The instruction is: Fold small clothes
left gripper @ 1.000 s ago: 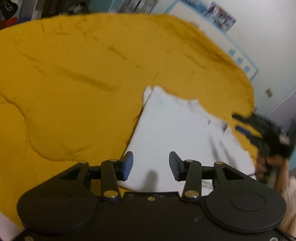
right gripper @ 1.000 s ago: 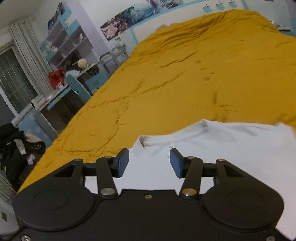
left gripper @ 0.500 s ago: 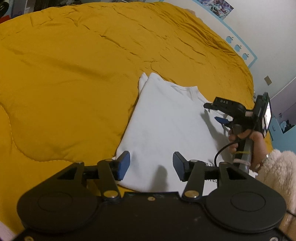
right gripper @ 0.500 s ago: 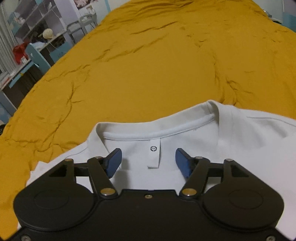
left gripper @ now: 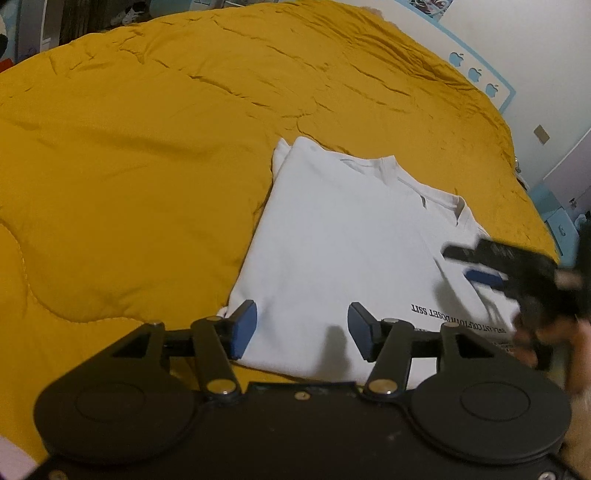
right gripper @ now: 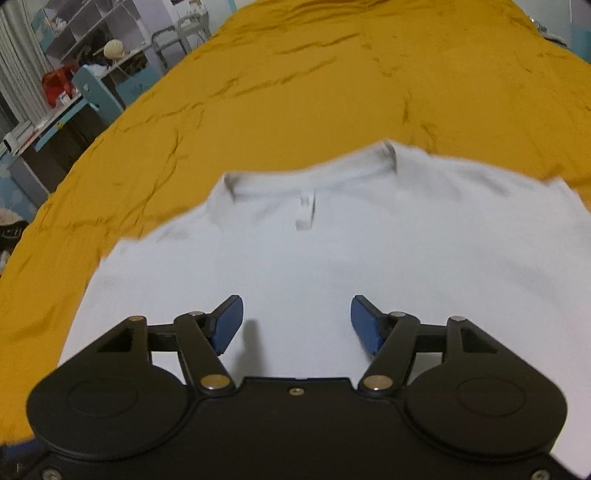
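Observation:
A white T-shirt (left gripper: 343,243) lies folded flat on the mustard-yellow quilt (left gripper: 129,155), its sleeves tucked under and black lettering near its hem. In the right wrist view the T-shirt (right gripper: 332,258) shows its collar and neck label at the far edge. My left gripper (left gripper: 299,332) is open and empty, hovering just above the shirt's near left corner. My right gripper (right gripper: 297,321) is open and empty above the shirt's middle. The right gripper also shows in the left wrist view (left gripper: 480,266), blurred, over the shirt's right edge.
The quilt (right gripper: 295,92) covers the whole bed around the shirt. A blue desk (right gripper: 92,96), shelves with clutter (right gripper: 92,33) and a curtain stand beyond the bed's left side in the right wrist view. A white wall with a blue border (left gripper: 480,74) stands behind the bed.
The shirt has been laid flat on the quilt. Both grippers have opened wider and pulled back toward me; the right gripper has drawn away from the collar and is still moving.

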`<state>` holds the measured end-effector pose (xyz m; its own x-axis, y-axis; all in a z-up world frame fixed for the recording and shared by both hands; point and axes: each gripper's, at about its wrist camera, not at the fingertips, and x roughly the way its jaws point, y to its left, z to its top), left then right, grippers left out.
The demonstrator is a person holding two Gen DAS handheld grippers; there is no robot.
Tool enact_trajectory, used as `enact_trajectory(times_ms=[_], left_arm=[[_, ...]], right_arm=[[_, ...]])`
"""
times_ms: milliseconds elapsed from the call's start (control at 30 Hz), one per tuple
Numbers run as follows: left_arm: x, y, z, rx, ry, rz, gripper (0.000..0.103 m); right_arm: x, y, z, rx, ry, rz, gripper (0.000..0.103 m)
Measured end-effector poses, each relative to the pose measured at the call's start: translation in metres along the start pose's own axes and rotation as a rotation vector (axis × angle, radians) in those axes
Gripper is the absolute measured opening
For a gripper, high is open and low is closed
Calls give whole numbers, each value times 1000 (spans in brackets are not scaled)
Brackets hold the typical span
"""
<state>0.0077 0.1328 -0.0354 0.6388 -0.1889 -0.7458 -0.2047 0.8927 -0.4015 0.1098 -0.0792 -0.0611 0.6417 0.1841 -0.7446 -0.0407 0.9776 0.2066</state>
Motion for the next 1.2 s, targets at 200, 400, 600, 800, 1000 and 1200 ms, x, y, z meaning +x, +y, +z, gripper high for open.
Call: enact_trajectory(times_ms=[200,400,600,800,1000,1200], left_arm=[[0,6,3,-15,13,-24,58],[1,13,7,-43,26,-54,58],[5,13,3,-48,22,-69,58],[-14,23,21,-113,2,-154,58],[-29,33,58,-96,-59,-154,58],[-17,42,85,-70,-55,-173,59]], right_arm=[[-55,-7,-51,20,21,1,65],[-100,-4,-93,-17,49,14,79],[-94,12,-122,-184,19,-27,86],[-108,32,-109,-202,-22,-10,87],[-111,103,-112,-562,-175,25,87],[-76,174,-146,-904,-185,3,69]])
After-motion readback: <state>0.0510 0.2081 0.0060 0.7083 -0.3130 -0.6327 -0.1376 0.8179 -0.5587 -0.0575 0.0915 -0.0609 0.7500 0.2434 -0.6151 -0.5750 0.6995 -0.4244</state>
